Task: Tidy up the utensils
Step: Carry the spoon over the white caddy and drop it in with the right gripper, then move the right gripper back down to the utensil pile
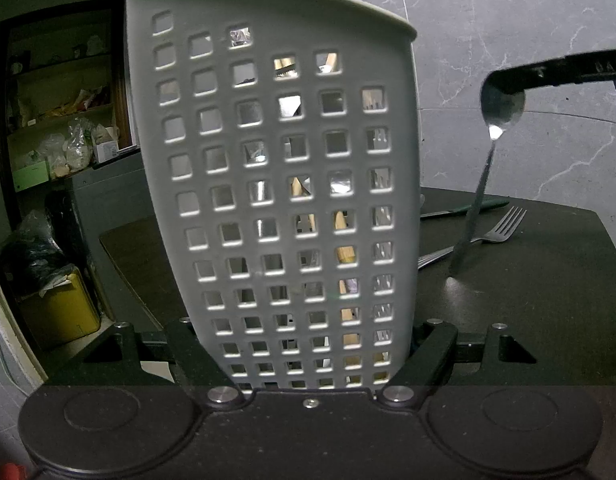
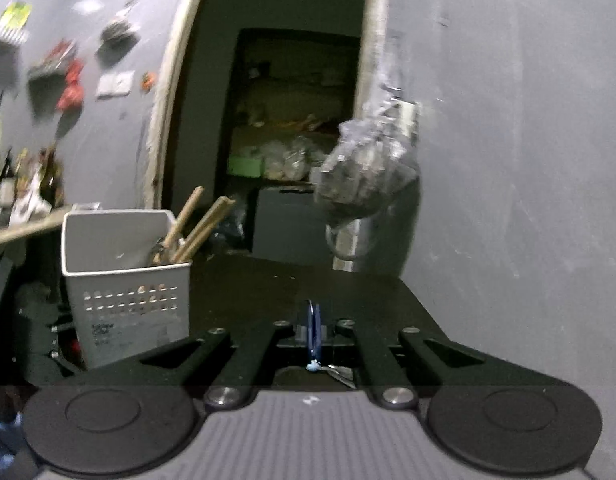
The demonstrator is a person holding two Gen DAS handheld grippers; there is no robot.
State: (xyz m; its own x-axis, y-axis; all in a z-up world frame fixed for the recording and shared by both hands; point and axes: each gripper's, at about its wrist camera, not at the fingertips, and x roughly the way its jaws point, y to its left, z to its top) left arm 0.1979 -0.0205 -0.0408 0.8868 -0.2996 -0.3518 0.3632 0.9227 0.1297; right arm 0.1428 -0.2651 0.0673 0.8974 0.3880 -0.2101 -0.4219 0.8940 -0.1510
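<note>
A grey perforated utensil holder (image 1: 275, 184) fills the left wrist view, and my left gripper (image 1: 308, 360) is shut on its base. It holds wooden sticks and metal utensils, seen through the holes. In the right wrist view the holder (image 2: 123, 280) stands at the left with wooden handles (image 2: 195, 224) sticking out. My right gripper (image 2: 312, 332) is shut on a metal spoon, seen edge-on between the jaws (image 2: 312, 320). In the left wrist view the spoon (image 1: 502, 108) hangs bowl-up from the right gripper (image 1: 508, 80), handle tip near the table.
A fork (image 1: 492, 232) and a green-handled knife (image 1: 468, 208) lie on the dark table (image 1: 528, 300) right of the holder. A marble wall stands behind. Cluttered shelves (image 1: 63, 120) are at the left. A plastic bag (image 2: 368, 168) hangs on the wall.
</note>
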